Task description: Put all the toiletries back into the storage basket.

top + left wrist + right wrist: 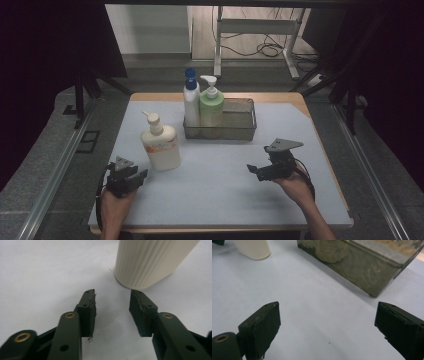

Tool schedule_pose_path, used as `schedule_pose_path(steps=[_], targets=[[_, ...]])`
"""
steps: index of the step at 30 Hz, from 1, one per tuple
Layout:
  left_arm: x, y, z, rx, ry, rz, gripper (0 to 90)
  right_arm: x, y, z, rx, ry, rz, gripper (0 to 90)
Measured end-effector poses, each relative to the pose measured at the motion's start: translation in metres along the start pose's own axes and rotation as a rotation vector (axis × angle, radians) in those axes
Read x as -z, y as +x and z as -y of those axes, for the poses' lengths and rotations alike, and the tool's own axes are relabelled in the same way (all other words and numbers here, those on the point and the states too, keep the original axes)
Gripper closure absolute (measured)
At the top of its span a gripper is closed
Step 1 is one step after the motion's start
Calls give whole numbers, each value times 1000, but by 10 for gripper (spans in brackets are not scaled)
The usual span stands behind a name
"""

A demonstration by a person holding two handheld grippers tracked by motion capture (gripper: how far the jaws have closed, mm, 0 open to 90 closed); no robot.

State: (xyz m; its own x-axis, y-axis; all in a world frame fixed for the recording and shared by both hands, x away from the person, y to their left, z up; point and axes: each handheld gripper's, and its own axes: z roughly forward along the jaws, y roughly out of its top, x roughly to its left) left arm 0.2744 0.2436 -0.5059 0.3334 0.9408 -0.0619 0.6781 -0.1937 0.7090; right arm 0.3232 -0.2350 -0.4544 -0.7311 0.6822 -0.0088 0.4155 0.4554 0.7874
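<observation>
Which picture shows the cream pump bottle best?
The high view: the whole cream pump bottle stands there, pump to base, outside the basket. The left gripper view shows its ribbed lower part close up, the right gripper view just a corner.

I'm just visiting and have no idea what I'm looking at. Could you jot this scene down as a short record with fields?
Setting: a table with a pale blue cover
Tools: left gripper and right gripper, each held in a hand, both open and empty
Nearest thing: cream pump bottle, upright on the table, just ahead of the left gripper, not touched
Container: wire basket at the far middle
In the basket: white bottle with a blue cap and green pump bottle, both upright at its left end
</observation>
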Motion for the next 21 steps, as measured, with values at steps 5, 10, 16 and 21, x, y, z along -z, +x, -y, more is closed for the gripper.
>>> schedule_pose_path(steps=[5, 10, 16, 21], targets=[[-3, 3, -8, -1, -11, 13, 656, 4, 1, 14, -11, 7, 7, 72], [-8, 3, -17, -10, -20, 25, 744, 6, 3, 28, -10, 20, 10, 90], [-19, 5, -24, -35, -7, 16, 888, 6, 5, 47, -22, 40, 9, 96], [-27, 11, -27, -16, -10, 39, 893, 2, 6, 61, -36, 74, 11, 100]])
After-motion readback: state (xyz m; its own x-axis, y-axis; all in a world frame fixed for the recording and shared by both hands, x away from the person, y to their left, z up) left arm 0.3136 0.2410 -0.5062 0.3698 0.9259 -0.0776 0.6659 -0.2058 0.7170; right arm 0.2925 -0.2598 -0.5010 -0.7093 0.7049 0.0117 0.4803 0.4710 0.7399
